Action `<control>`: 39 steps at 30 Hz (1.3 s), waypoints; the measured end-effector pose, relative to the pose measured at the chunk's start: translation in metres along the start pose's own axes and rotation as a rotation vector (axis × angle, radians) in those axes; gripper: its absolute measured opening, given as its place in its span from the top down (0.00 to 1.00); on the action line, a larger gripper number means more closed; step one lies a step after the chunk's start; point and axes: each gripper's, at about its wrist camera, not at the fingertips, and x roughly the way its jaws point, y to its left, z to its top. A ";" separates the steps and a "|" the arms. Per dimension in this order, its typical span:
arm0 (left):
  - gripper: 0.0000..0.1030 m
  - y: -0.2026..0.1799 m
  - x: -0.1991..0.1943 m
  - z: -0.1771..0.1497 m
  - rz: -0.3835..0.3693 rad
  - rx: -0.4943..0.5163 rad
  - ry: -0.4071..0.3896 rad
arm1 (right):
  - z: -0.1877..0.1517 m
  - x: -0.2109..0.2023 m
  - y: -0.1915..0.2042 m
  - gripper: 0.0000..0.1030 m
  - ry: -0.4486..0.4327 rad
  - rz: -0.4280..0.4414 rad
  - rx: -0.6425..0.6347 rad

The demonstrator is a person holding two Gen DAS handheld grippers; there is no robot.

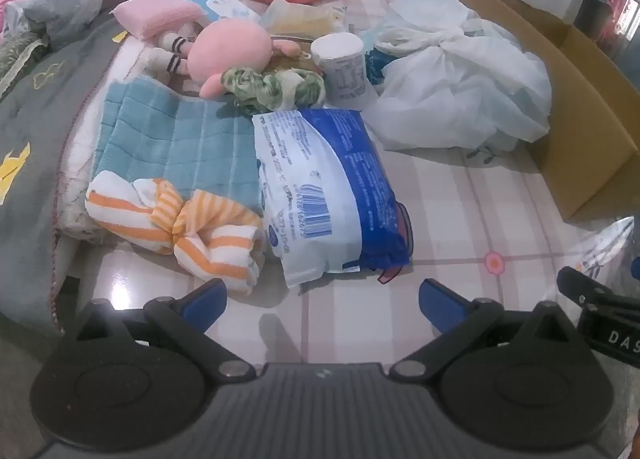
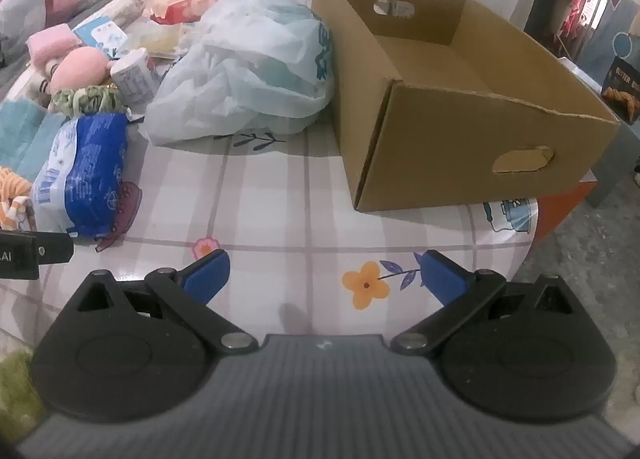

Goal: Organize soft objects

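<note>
The soft things lie heaped along the desk's (image 2: 304,195) left side, by the bed: one blue-and-white soft pack (image 1: 324,191), one orange-striped cloth (image 1: 176,227) touching it, one folded teal towel (image 1: 180,143) behind them, one green scrunchie (image 1: 272,89), one pink plush toy (image 1: 230,53), one pink sponge (image 1: 158,17) and one white plastic bag (image 1: 460,75). One open cardboard box (image 2: 460,107) stands at the desk's right edge, just beside the bag. The left hand-held gripper (image 1: 322,301) hovers over bare desk in front of the soft pack, its blue fingers spread fully apart, holding and touching nothing. The right hand-held gripper (image 2: 324,277) is equally wide apart and empty above the desk's near edge, in front of the box.
</note>
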 end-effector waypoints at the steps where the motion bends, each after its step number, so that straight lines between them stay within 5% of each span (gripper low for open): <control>1: 0.01 0.000 -0.001 0.000 -0.001 -0.002 -0.002 | 0.000 0.000 0.001 0.01 0.011 -0.011 -0.011; 39: 0.01 -0.002 -0.002 0.001 -0.005 0.003 -0.004 | 0.001 -0.002 -0.001 0.01 -0.006 -0.018 -0.003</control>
